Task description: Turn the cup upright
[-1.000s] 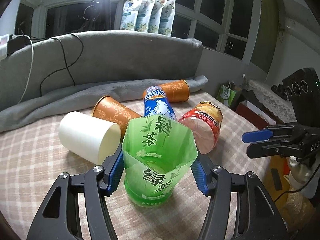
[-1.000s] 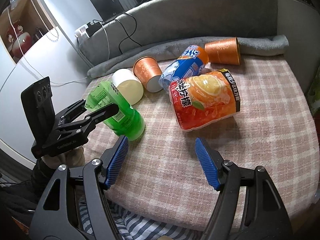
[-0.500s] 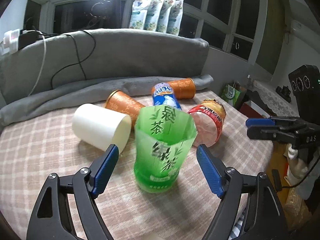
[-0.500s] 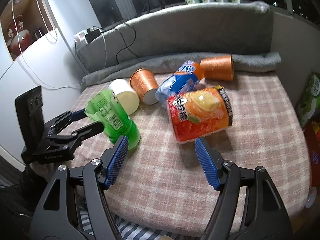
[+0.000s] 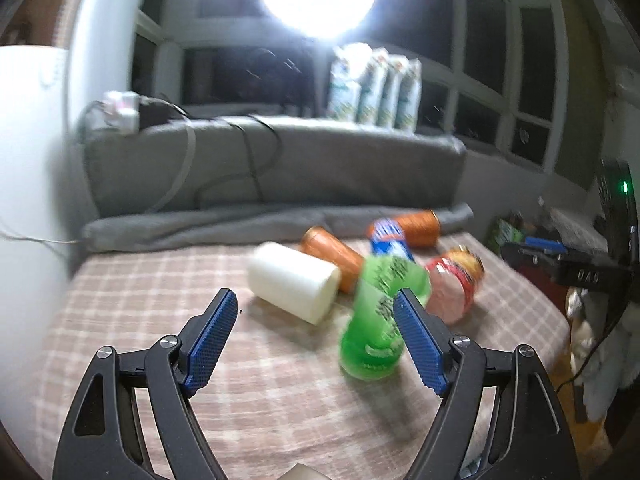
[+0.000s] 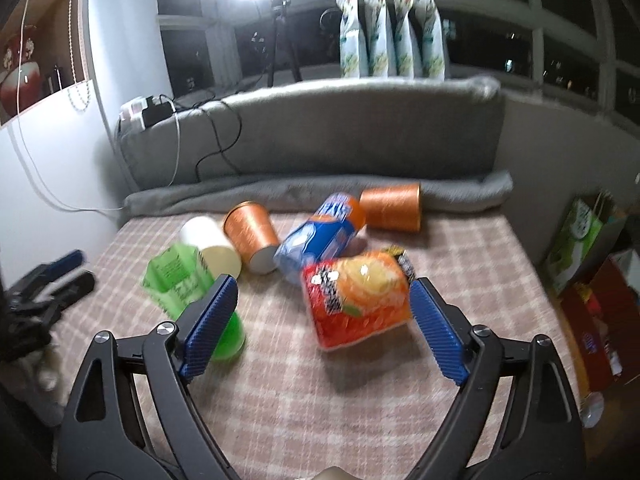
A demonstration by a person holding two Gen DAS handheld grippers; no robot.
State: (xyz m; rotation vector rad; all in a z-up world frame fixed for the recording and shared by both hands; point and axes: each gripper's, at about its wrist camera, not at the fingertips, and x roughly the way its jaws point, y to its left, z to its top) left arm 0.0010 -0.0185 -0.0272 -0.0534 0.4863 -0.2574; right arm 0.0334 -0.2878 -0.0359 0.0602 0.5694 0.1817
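Note:
A green cup (image 5: 376, 320) stands upright on the checked tablecloth (image 5: 140, 300), mouth up; it also shows in the right wrist view (image 6: 188, 288). My left gripper (image 5: 316, 340) is open and empty, drawn back to the left of the green cup. My right gripper (image 6: 320, 324) is open and empty, in front of a red-orange cup (image 6: 358, 298) lying on its side. A white cup (image 5: 292, 288), two orange cups (image 5: 332, 256) (image 5: 418, 222) and a blue cup (image 5: 390, 240) lie on their sides behind.
A grey cushion (image 6: 320, 136) and a rolled grey blanket (image 6: 280, 196) border the table's far edge, with cables and a power strip (image 6: 148, 108) on top. Several pouches (image 6: 392, 36) stand on the sill. Bags (image 6: 580, 236) sit past the right edge.
My left gripper has let go of the green cup, opened and pulled back to the left and upward. The cup stays standing. The right gripper has lifted and tilted up a little.

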